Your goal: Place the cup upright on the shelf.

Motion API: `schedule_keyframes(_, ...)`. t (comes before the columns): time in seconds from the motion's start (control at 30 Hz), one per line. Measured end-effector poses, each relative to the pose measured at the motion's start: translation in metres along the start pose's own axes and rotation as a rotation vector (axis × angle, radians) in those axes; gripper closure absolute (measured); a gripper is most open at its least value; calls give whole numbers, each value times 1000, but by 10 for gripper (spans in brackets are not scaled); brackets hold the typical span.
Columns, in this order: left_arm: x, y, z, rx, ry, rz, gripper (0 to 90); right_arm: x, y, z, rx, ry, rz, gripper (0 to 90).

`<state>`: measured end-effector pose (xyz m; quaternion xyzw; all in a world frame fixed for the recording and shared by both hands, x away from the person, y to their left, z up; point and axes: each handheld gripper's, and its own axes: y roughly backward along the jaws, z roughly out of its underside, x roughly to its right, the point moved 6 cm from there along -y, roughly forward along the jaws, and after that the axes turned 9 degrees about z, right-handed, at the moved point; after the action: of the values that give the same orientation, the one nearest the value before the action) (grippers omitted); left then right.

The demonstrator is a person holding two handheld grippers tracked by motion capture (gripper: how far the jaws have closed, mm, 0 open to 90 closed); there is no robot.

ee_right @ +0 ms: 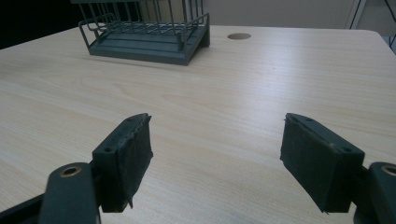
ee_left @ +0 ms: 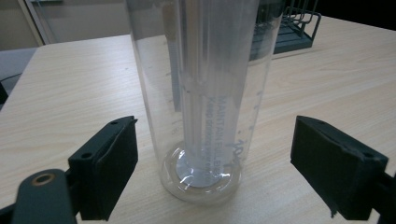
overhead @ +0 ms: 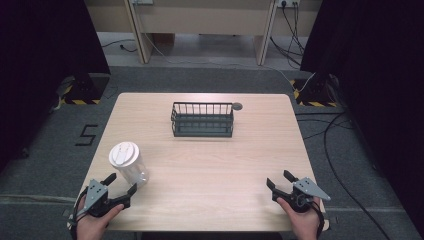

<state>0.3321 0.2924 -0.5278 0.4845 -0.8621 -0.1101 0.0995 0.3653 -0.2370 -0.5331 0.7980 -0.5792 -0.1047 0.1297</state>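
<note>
left gripper (overhead: 119, 184) spread wide, clear cup (overhead: 129, 163) upright between its jaws, no contact, near table's (overhead: 210, 160) front-left corner. right gripper (overhead: 281, 181) spread, nothing held, front right. rack (overhead: 202, 120) well behind.

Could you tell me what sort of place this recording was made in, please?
Probably a lab or recording studio rather than a home: a lone wooden table stands between black curtains, with loose cables on grey carpet and hazard-striped stand bases nearby.
</note>
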Motion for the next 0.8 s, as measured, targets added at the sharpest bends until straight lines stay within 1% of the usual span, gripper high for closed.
schedule_keyframes(0.2,-2,0,0,-5,7,-23,144,-1,0,0,0,6,-8,204)
schedule_keyframes(0.3,-2,0,0,-7,11,-27,144,-2,0,0,0,7,-10,194)
schedule_keyframes(0.47,0,-1,0,-15,3,-35,144,-2,-1,0,-7,8,-13,195)
schedule_keyframes(0.53,-1,-3,0,-16,-2,-36,143,-1,-1,0,-9,6,-13,196)
schedule_keyframes(0.67,-6,-8,-2,-20,8,-52,143,-1,-1,0,-15,4,-15,196)
schedule_keyframes(0.8,-6,-13,-2,-25,2,-48,143,-1,-2,0,-16,5,-16,197)
